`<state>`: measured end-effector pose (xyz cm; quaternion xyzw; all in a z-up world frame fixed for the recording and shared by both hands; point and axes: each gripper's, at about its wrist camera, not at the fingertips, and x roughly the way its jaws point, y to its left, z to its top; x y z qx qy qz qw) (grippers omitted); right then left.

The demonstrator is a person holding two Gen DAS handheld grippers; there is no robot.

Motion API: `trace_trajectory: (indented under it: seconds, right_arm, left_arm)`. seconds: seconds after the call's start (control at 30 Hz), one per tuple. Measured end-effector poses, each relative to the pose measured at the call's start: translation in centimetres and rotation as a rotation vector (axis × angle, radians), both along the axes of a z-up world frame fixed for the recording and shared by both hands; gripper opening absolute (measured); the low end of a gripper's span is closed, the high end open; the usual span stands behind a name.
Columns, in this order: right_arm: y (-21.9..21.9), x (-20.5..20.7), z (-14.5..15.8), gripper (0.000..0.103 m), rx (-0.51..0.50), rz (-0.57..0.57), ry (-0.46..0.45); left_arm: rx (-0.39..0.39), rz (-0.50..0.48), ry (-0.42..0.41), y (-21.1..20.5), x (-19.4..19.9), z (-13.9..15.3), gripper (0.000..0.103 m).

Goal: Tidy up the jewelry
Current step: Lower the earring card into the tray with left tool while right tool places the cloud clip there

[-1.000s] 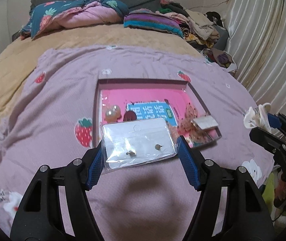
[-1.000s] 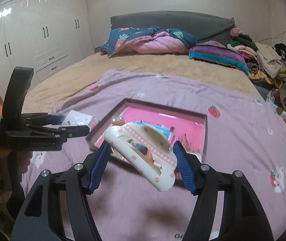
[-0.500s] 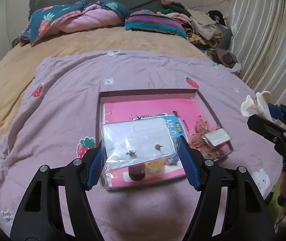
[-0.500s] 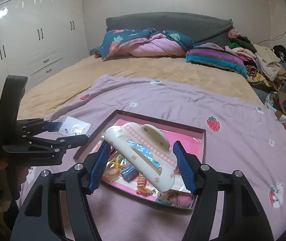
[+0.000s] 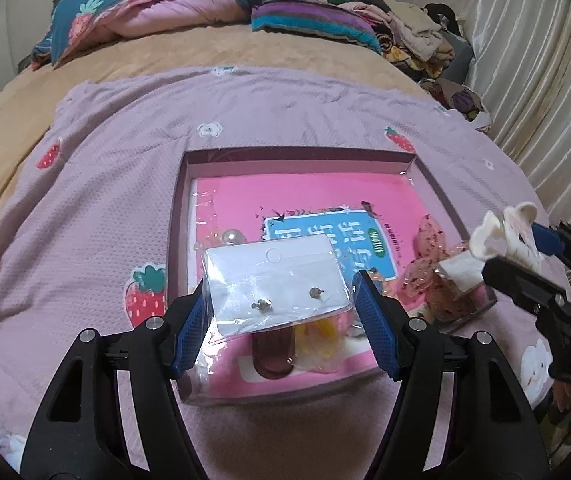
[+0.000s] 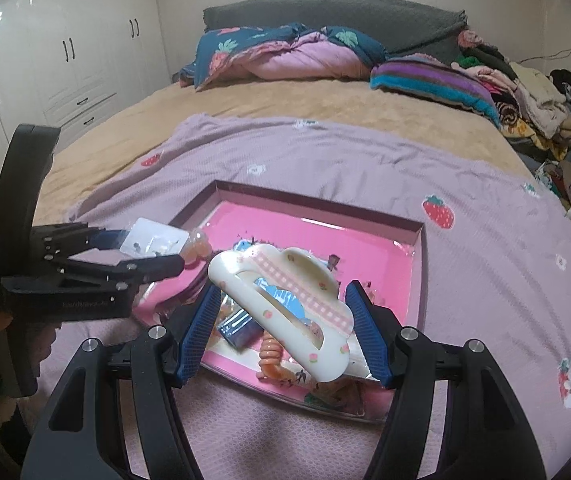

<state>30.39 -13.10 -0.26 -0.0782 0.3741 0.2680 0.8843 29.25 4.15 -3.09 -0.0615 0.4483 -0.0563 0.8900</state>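
Note:
My left gripper [image 5: 281, 320] is shut on a clear earring bag [image 5: 275, 284] with two small studs and holds it above the near left part of the pink-lined tray [image 5: 297, 156]. My right gripper [image 6: 281, 328] is shut on a white cloud-shaped hair claw [image 6: 285, 304] and holds it over the tray's [image 6: 317, 200] near edge. The claw also shows at the right of the left wrist view [image 5: 505, 236]. The bag also shows in the right wrist view [image 6: 153, 238]. The tray holds a blue card [image 5: 325, 236], a pearl piece [image 5: 231, 236] and several small accessories.
The tray lies on a lilac strawberry-print blanket [image 5: 105, 200] over a tan bed. Folded quilts [image 6: 285, 56] and a pile of clothes [image 6: 525, 96] sit at the head. White wardrobes [image 6: 65, 60] stand left; a curtain [image 5: 545, 60] hangs right.
Both grippers have moved forward over the tray with their items still held. The tray now lies nearer and lower in both views.

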Motion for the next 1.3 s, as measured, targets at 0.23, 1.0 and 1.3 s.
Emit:
trace_trajectory:
  seconds: [0.23, 1.0, 1.3]
  right_arm:
    - [0.5, 0.4, -2.4, 0.063, -0.016, 0.012, 0.044]
    - [3.8, 0.8, -7.4, 0.064, -0.079, 0.070, 0.097]
    - [3.7, 0.6, -7.4, 0.068, -0.091, 0.080, 0.111]
  left_arm:
    - [0.001, 0.002, 0.030, 0.3, 1.0, -1.7, 0.060]
    - [0.011, 0.015, 0.080, 1.2, 1.2, -4.0, 0.060]
    - [0.000, 0.019, 0.094, 1.4, 1.3, -4.4, 0.061]
